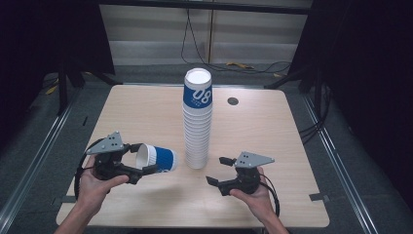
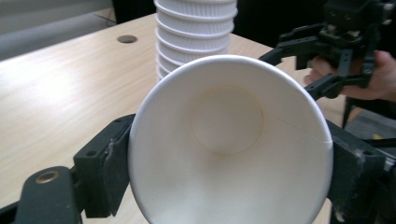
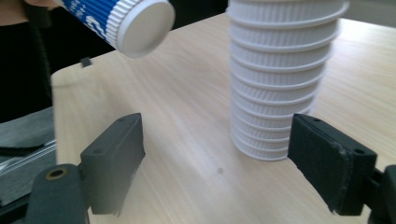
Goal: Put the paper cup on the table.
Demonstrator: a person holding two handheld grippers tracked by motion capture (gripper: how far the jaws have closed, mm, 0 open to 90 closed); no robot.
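At the near-left part of the desk (image 1: 146, 112), the left claw (image 1: 138, 163) holds a single blue-and-white paper cup (image 1: 158, 158) on its side, jaws clamped on either side of the cup just behind the rim, mouth turned back toward the person's left hand (image 1: 95, 183) and base pointing at the stack of cups (image 1: 197, 122). Left gripper view confirms it: the cup's white interior faces the camera with a black jaw pressed on each flank. Judgement: the sideways hold keeps the thin wall from crushing and leaves the cup free to be turned upright, either just lifted off the stack or on its way to it; which, I cannot tell. The cup hangs clear of the surface, just beside the stack's lower part, not touching it. The right claw (image 1: 217, 170) rests low at the near-right, jaws spread wide and empty, aimed at the stack's base, probably ready to steady the tall column. The stack stands upright near desk centre. Surface: pale wood-grain top, rounded corners, a round cable port (image 1: 233, 101) toward the far edge. Room: dark curtains at both sides, pale wall panels behind, cables (image 1: 253, 66) on the grey floor.
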